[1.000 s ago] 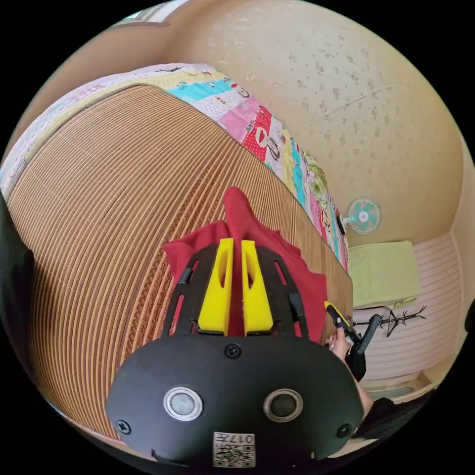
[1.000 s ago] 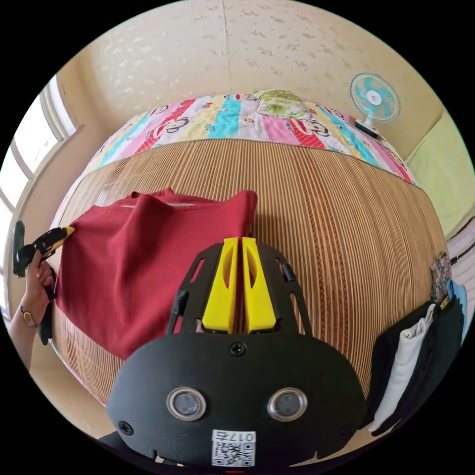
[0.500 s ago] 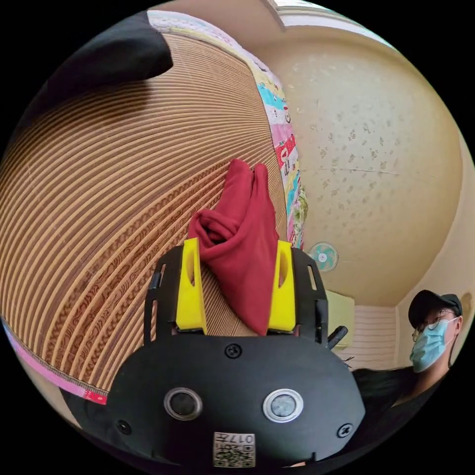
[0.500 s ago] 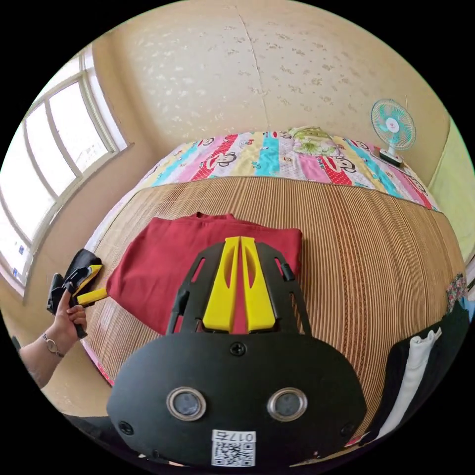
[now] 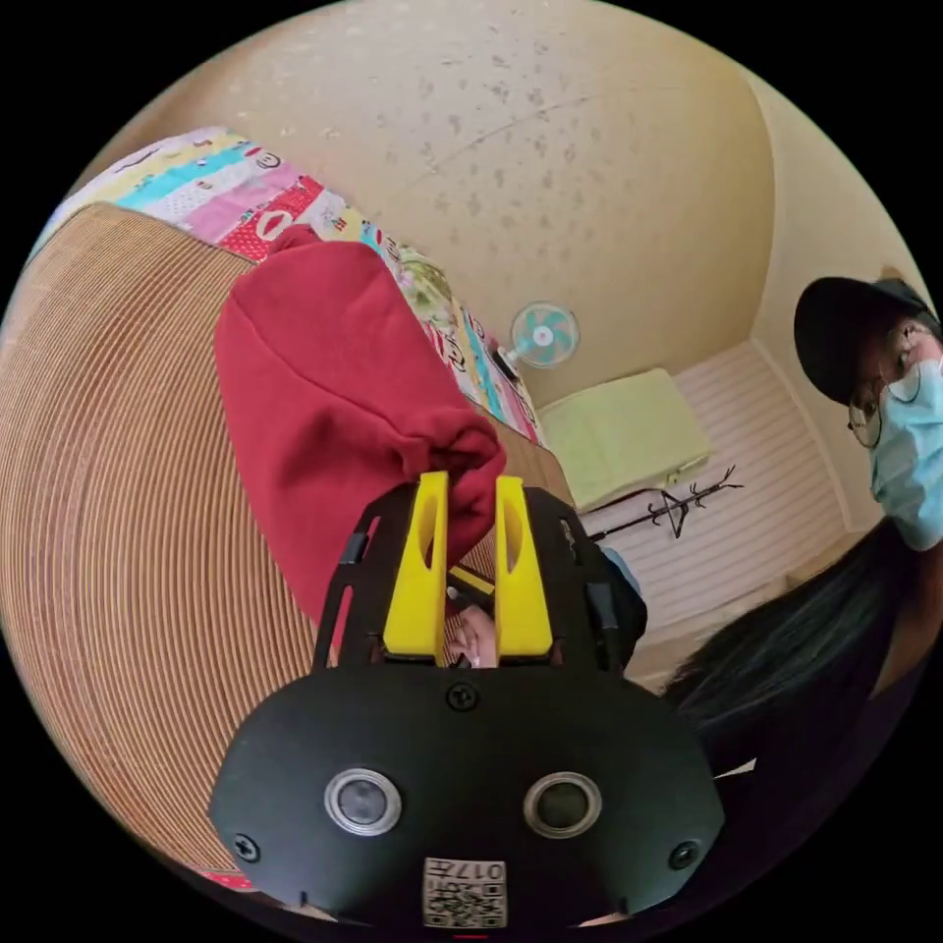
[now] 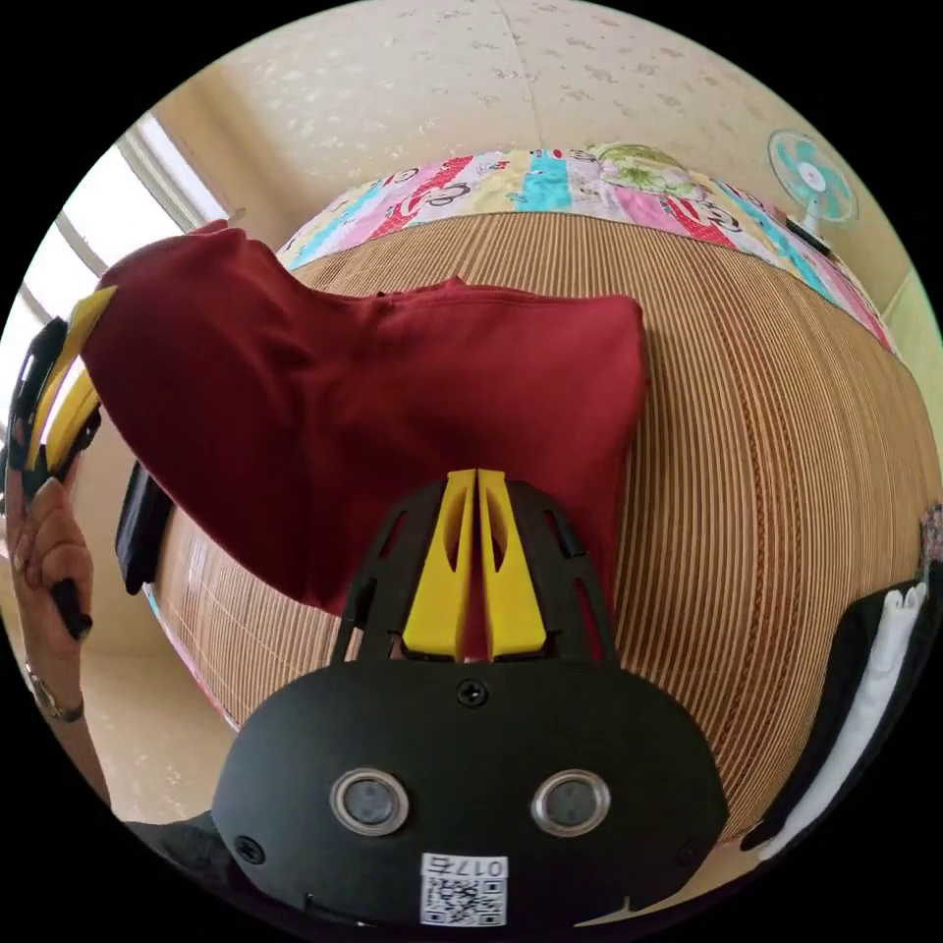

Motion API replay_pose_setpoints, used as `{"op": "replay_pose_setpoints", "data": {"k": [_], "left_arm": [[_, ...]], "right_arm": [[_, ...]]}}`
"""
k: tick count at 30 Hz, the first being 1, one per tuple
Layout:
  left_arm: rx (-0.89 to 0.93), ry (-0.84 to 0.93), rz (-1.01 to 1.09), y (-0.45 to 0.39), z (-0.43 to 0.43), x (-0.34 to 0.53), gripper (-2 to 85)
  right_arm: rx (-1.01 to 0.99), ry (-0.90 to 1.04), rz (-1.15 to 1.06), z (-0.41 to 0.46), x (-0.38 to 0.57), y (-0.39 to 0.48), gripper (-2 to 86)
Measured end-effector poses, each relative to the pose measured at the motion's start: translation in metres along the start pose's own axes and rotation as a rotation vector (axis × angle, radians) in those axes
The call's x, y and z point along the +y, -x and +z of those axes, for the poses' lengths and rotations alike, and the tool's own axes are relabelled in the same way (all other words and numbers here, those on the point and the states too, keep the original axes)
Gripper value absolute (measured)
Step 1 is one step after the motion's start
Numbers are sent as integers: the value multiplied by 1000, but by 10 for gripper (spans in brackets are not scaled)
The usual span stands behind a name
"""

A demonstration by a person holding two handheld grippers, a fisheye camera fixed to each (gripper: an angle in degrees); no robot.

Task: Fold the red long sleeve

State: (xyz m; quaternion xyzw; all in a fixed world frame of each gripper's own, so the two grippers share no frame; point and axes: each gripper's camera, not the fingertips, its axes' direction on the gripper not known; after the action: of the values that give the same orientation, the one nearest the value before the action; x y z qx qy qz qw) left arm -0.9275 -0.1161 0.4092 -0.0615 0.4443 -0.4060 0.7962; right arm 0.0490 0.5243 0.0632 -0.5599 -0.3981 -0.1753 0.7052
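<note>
The red long sleeve (image 6: 393, 393) lies folded on a bamboo mat (image 6: 786, 442), with its left side raised off the mat. My left gripper (image 5: 470, 481) is shut on a bunched edge of the red long sleeve (image 5: 334, 393), which hangs from its yellow jaws. In the right gripper view the left gripper (image 6: 64, 393) holds that raised edge at the far left, in a hand (image 6: 44, 550). My right gripper (image 6: 476, 481) has its jaws together over the shirt's near edge, with red cloth showing between them.
A colourful patchwork quilt (image 6: 550, 187) borders the mat's far side, with a small fan (image 6: 813, 182) at its right end. Black and white clothes (image 6: 874, 678) are piled at the right. A person (image 5: 884, 413) stands close by. A window (image 6: 108, 206) is at the left.
The left gripper, shut a second ago and open half a second ago, has shut on a bunched edge and lifted it. The right gripper stays shut.
</note>
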Motion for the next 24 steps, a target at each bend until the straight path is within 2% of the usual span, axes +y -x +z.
{"op": "replay_pose_setpoints", "data": {"k": [2, 4, 5, 6, 7, 9, 10, 12, 14, 16, 18, 19, 20, 22, 24], "left_arm": [[34, 144, 130, -37, 48, 12, 73], [217, 249, 195, -57, 87, 32, 48], [415, 297, 196, -63, 107, 47, 53], [527, 343, 191, -66, 121, 59, 64], [522, 357, 184, -65, 124, 64, 73], [246, 249, 119, -47, 106, 79, 109], [167, 204, 92, -39, 98, 82, 120], [-104, 64, -45, -6, 69, 89, 176], [-230, 86, -127, 23, 69, 91, 204], [-216, 214, -218, 57, 94, 94, 204], [73, 496, -401, 100, 154, 112, 161], [106, 539, -447, 105, 166, 120, 143], [113, 510, -469, 103, 173, 135, 107], [101, 546, -420, 81, 182, 152, 74], [91, 626, -277, 16, 186, 169, 66]], "right_arm": [[-10, -42, 97, -29, 21, -28, 6], [-4, -52, 170, -54, 48, -53, 8], [-30, -32, 209, -66, 67, -70, 10], [-67, -2, 256, -75, 86, -87, 13], [-91, 15, 280, -78, 95, -96, 15], [-230, 85, 364, -86, 128, -127, 29], [-275, 96, 381, -87, 134, -133, 35], [-472, 96, 431, -93, 151, -152, 67], [-623, 95, 459, -92, 155, -162, 100], [-776, 71, 521, -89, 155, -173, 141], [-949, 13, 636, -83, 155, -190, 207], [-985, 7, 657, -80, 154, -193, 225], [-1044, 3, 691, -75, 152, -200, 249], [-1116, -19, 752, -71, 149, -210, 261], [-1262, -99, 805, -72, 141, -222, 245]]}}
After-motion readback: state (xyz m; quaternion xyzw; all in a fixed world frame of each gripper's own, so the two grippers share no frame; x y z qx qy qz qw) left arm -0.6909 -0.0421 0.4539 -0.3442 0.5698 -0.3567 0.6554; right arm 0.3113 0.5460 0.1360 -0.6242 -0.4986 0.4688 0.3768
